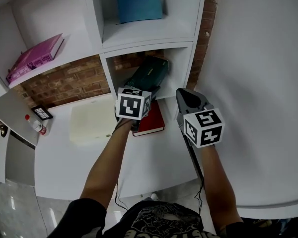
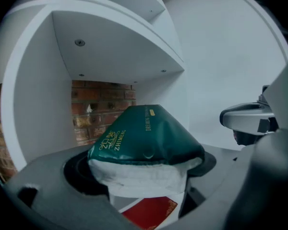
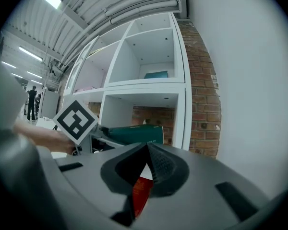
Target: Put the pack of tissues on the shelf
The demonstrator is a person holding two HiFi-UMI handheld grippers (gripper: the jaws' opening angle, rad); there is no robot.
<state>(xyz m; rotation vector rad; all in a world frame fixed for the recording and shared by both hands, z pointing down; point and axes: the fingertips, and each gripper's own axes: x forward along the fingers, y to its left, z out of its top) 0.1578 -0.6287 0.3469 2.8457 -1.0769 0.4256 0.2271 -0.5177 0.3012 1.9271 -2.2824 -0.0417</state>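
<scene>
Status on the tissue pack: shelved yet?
Done: the green tissue pack is picked up and clamped in the left gripper's jaws. In hand: it is held at the mouth of the lower shelf compartment, above the red book. Left: set it down inside and release it; neither is done yet. The right gripper is shut and empty.

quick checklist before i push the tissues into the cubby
1. Left hand-held gripper shut on tissue pack: ok
2. Cubby free ahead of the pack: ok
3. Right hand-held gripper shut, empty, beside the pack and apart from it: ok
4. Red book clear of the pack's path: cannot tell
5. Pack resting on the cubby floor: cannot tell
</scene>
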